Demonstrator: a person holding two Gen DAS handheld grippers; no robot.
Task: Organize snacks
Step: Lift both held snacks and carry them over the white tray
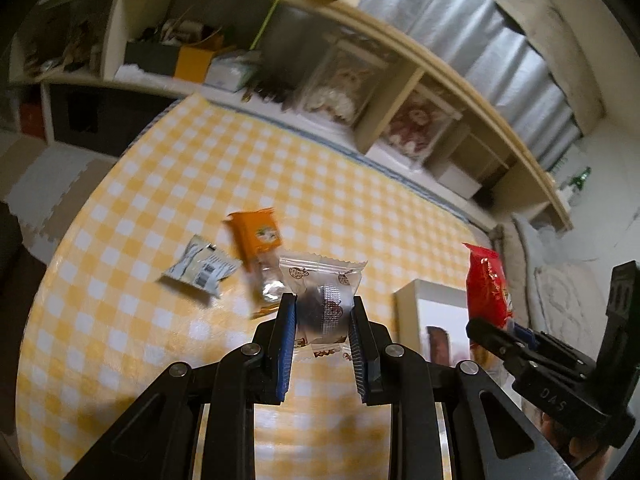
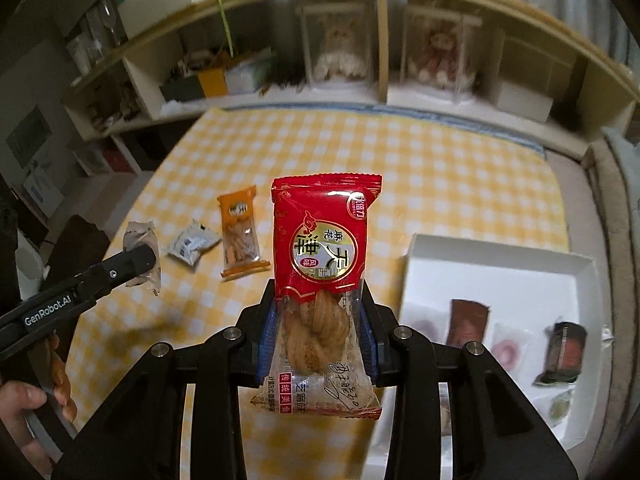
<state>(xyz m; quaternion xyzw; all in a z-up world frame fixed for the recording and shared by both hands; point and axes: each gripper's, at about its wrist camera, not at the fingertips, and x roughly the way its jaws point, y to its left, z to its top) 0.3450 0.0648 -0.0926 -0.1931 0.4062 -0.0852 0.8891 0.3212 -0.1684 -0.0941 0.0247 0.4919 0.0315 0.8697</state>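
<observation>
In the left wrist view my left gripper (image 1: 322, 300) is shut on a clear-wrapped snack (image 1: 320, 270) with a dark round filling, held above the table. An orange packet (image 1: 258, 236) and a grey-white packet (image 1: 202, 270) lie on the cloth behind it. In the right wrist view my right gripper (image 2: 318, 286) is shut on a red packet (image 2: 324, 220) of twisted dough, held upright and off the table. Right of it stands a white box (image 2: 500, 272) holding several wrapped snacks. The left gripper (image 2: 146, 258) shows at far left with its clear snack (image 2: 140, 236).
A yellow-and-white checked cloth (image 2: 440, 184) covers the table. A cream shelf unit (image 2: 384, 92) with boxed dolls and clutter runs along the far edge. A person's hand (image 2: 24, 404) holds the left gripper's handle at lower left.
</observation>
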